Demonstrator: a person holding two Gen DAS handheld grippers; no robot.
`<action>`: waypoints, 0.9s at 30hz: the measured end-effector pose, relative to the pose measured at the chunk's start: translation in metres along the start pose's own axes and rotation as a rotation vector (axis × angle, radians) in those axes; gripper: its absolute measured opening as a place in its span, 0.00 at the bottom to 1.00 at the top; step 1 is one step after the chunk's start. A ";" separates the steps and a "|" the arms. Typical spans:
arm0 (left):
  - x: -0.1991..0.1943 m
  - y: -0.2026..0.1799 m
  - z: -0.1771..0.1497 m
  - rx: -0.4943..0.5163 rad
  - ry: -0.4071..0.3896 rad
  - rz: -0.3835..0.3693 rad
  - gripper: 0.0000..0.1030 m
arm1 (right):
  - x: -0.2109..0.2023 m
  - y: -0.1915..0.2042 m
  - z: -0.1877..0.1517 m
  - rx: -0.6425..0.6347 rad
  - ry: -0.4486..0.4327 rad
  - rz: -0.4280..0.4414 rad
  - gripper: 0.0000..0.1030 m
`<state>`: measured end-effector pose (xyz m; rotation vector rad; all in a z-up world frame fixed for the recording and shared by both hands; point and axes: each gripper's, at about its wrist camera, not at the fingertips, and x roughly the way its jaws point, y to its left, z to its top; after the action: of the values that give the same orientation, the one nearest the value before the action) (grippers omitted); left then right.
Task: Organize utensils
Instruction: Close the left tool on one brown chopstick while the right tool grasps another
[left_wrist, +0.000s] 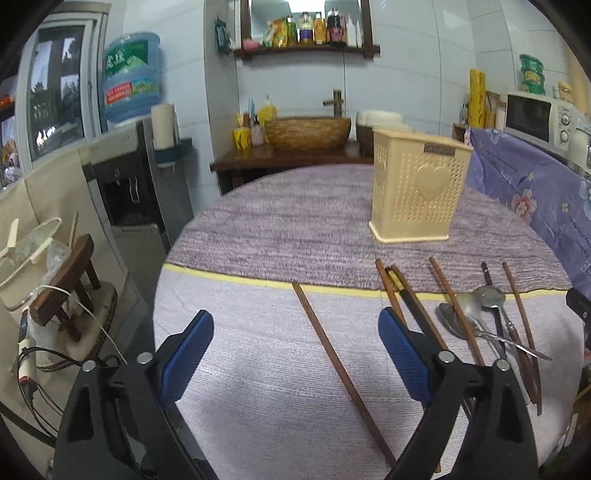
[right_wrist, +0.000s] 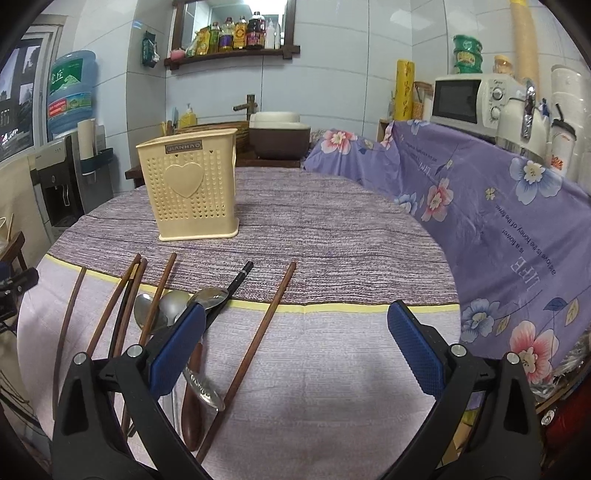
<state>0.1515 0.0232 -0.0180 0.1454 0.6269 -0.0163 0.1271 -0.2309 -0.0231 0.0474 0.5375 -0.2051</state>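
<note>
Brown wooden chopsticks (left_wrist: 456, 306) lie scattered on the round desk (left_wrist: 258, 229), their long axes running roughly from 6 toward 12 o'clock, tips aimed at the far side where the cream utensil holder (left_wrist: 417, 188) stands upright. One lone chopstick (left_wrist: 340, 369) lies apart from the rest, slanting from about 5 to 11 o'clock, directly between the fingers of the left claw (left_wrist: 295, 354). That claw stands open with nothing pressed between its blue pads (left_wrist: 186, 358).

At the left claw's 2 o'clock sits the tangle: several chopsticks, three metal spoons (left_wrist: 469, 314) with bowls toward the holder, and a black-handled utensil (right_wrist: 240, 278), some crossing over one another.

Seen from the right claw (right_wrist: 295, 350), the same pile lies at 10 o'clock, and a single chopstick (right_wrist: 255, 350) runs from 7 to 1 o'clock just inside its left pad. This claw is open too, gripping nothing.

Bare cloth fills the near middle of the desk, and the stretch between the pile and the holder is free. A purple flowered cloth (right_wrist: 498, 221) rises along the desk's edge at 2 to 3 o'clock, with a microwave (right_wrist: 469, 99) behind it. At 9 o'clock in the left view the desk's edge drops off toward a water dispenser (left_wrist: 125, 177) and a small wooden stool (left_wrist: 70, 280).
</note>
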 end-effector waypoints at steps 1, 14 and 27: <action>0.004 0.001 0.000 -0.003 0.025 -0.001 0.80 | 0.004 -0.001 0.002 0.007 0.013 0.004 0.95; 0.039 0.004 0.007 -0.058 0.181 -0.081 0.47 | 0.050 -0.009 0.015 0.077 0.190 0.052 0.70; 0.077 0.002 0.005 -0.148 0.332 -0.126 0.36 | 0.105 0.014 0.019 0.079 0.359 0.077 0.42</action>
<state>0.2171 0.0271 -0.0588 -0.0371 0.9648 -0.0681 0.2278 -0.2386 -0.0609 0.1844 0.8838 -0.1426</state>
